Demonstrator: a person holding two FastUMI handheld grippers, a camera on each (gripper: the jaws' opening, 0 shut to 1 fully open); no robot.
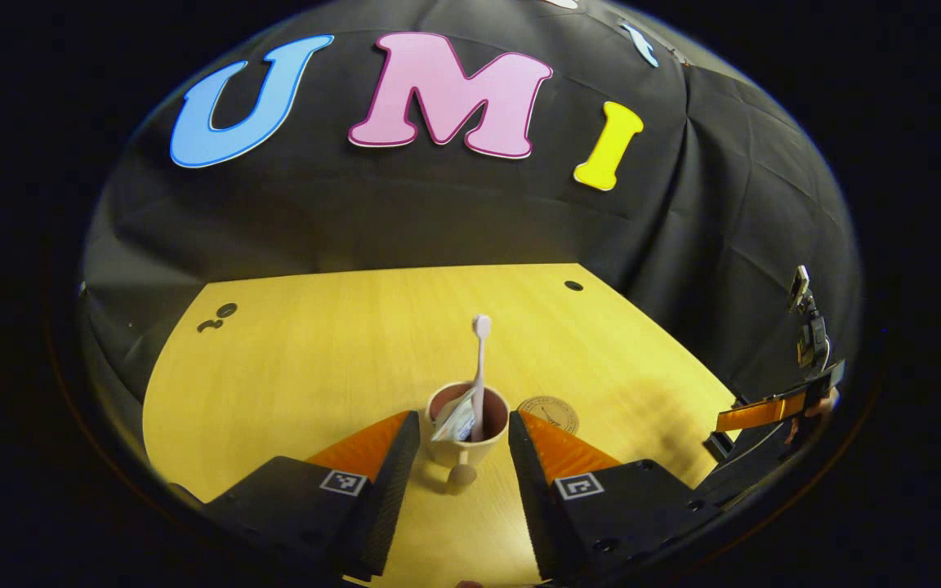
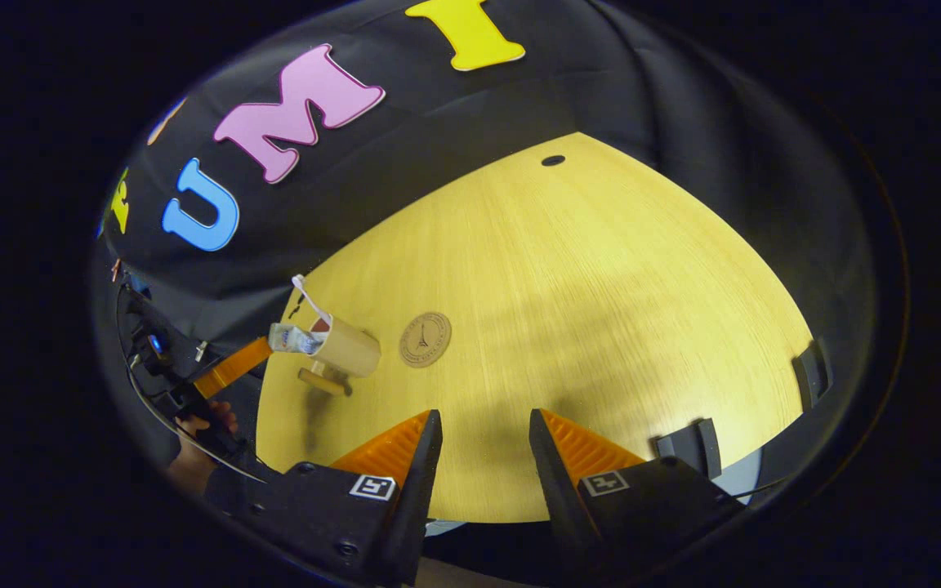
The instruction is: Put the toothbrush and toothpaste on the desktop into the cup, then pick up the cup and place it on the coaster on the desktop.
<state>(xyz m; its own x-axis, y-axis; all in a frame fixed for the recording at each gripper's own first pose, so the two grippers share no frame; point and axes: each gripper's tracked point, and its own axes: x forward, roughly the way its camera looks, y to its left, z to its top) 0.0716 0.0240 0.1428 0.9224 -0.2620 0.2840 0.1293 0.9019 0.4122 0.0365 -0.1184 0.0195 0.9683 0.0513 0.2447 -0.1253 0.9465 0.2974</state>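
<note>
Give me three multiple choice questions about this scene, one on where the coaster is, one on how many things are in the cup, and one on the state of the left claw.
1. Where does the coaster lie?
A. under the cup
B. on the desktop beside the cup
C. inside the cup

2. How many things stand in the cup?
A. none
B. one
C. two

3. How is the left claw?
A. open, a finger on each side of the cup
C. shut on the toothbrush
B. holding the coaster

Answers:
1. B, the coaster sits bare on the wood next to the cup.
2. C, the toothbrush and the toothpaste are both in it.
3. A, its fingers stand apart with the cup between them.
</note>
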